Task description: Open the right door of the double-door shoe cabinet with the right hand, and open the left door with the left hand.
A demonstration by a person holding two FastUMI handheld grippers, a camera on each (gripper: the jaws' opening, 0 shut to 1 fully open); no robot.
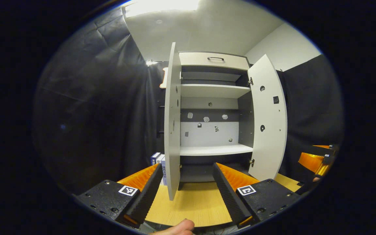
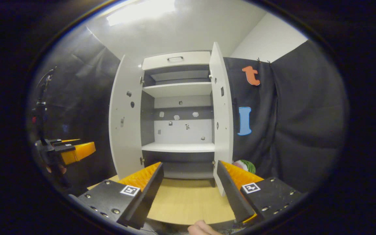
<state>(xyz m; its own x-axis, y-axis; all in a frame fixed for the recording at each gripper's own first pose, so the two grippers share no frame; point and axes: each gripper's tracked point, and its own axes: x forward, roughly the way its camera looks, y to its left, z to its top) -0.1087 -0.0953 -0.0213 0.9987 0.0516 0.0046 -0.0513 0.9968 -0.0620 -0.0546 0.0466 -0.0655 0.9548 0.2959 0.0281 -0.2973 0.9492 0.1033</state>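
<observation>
The white shoe cabinet stands on a wooden table with both doors swung wide. Its left door and right door stick out toward me. Bare shelves show inside. My left gripper is open, back from the cabinet, with the left door's edge standing just beyond its left finger. My right gripper is open too, and the right door's lower edge rises just past its right finger. Neither holds anything. The right gripper also appears far right in the left gripper view, the left gripper far left in the right gripper view.
The wooden tabletop runs from the grippers to the cabinet's foot. Small boxes stand left of the cabinet behind the left door. A round green striped object lies right of the cabinet. Black cloth walls close both sides.
</observation>
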